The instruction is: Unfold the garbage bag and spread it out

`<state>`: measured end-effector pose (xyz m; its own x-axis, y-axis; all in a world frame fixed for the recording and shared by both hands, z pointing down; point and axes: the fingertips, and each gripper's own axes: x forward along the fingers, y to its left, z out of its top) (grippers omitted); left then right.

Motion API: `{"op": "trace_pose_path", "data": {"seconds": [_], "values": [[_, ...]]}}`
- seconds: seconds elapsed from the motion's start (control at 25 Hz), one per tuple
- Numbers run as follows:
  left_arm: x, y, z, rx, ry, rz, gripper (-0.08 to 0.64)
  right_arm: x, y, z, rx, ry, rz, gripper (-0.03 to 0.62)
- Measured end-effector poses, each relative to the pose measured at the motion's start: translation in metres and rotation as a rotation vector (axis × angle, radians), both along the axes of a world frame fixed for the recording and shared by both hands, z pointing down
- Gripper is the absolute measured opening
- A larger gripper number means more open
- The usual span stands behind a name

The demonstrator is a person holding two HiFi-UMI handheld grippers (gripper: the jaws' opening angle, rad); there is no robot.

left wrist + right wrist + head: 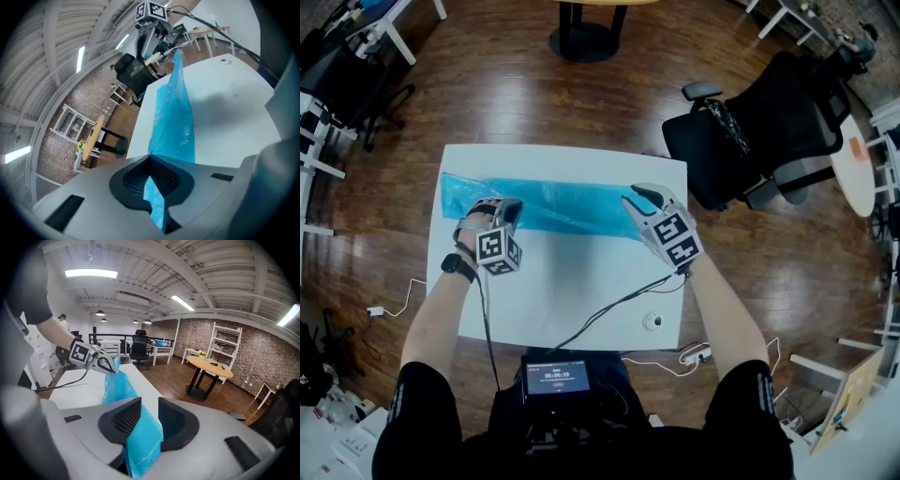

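— Two tongs, one bag: who has it?
— Left tongs (510, 206) are pressed together, pinching the blue bag (562, 204) near its left end. Right tongs (641, 196) stand spread, with the right end loose between them. The bag is a narrow folded strip, its long axis running left to right across the bench's (581, 291) far side.

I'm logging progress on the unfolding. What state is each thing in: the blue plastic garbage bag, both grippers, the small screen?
Blue plastic garbage bag: long folded strip, not spread, stretched between the grippers along the white table.
Left gripper: shut on the bag.
Right gripper: jaws apart, bag between them, not pinched.
Small screen: lit.
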<state>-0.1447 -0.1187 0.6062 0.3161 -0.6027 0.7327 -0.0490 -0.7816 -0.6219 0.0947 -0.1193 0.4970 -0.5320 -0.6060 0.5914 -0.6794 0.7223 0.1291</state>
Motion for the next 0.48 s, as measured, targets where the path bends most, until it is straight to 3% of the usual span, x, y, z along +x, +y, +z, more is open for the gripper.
{"op": "trace_pose_path", "data": {"seconds": [0.28, 0.48], "values": [[0.006, 0.029, -0.008, -0.013, 0.07, -0.042, 0.002, 0.005, -0.001, 0.016, -0.089, 0.026, 0.022, 0.14], [0.003, 0.048, -0.006, -0.024, 0.096, -0.081, 0.002, 0.015, -0.008, 0.055, -0.199, 0.01, 0.074, 0.143]]}}
